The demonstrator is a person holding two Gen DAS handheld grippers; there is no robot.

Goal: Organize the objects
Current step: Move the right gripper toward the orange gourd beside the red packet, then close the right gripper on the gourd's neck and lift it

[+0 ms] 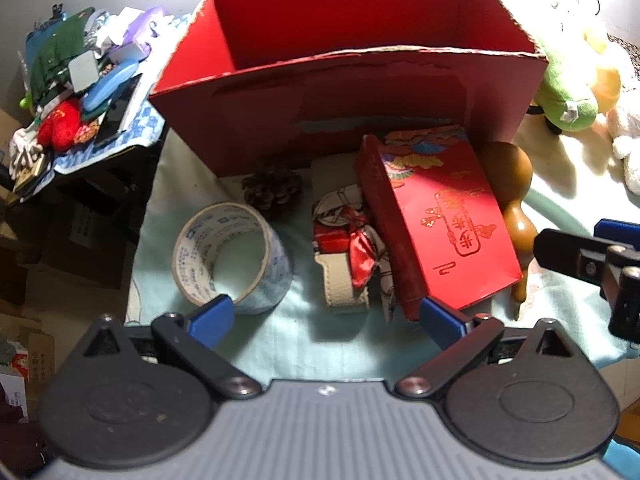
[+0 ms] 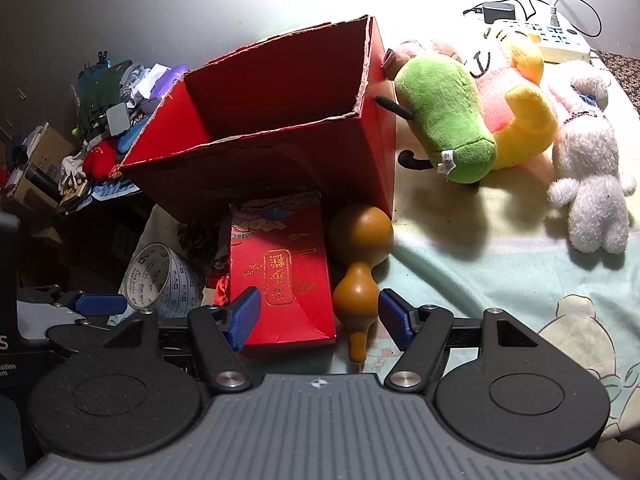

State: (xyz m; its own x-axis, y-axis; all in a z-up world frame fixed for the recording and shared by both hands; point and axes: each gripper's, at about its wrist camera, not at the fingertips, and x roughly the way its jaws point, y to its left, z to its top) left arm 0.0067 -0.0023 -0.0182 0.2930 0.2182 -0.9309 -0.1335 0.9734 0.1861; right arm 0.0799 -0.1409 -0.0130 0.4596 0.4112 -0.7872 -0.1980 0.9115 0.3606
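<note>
Everything is placed here against the big open red carton [image 1: 348,92], which stands empty at the back of the pale cloth. Just in front of its left part lies a pine cone [image 1: 273,190], and nearer than that a roll of printed tape [image 1: 232,256] on its side. In front of the carton's middle sits a jumble of a cream strap and red ribbon [image 1: 352,256], with a flat red gift box [image 1: 440,232] leaning over it. In front of the carton's right corner lies a brown gourd [image 2: 360,264], touching the gift box's edge. To the carton's right, plush toys [image 2: 452,120] are heaped.

The left gripper [image 1: 328,320] hangs wide and empty above the strap. The right gripper [image 2: 320,318] is also spread, empty, straddling the gourd's narrow end and the gift box's corner.

Nothing looks packed yet; a first pick seems under way. Next, probably: centre on the gourd alone, then close.
</note>
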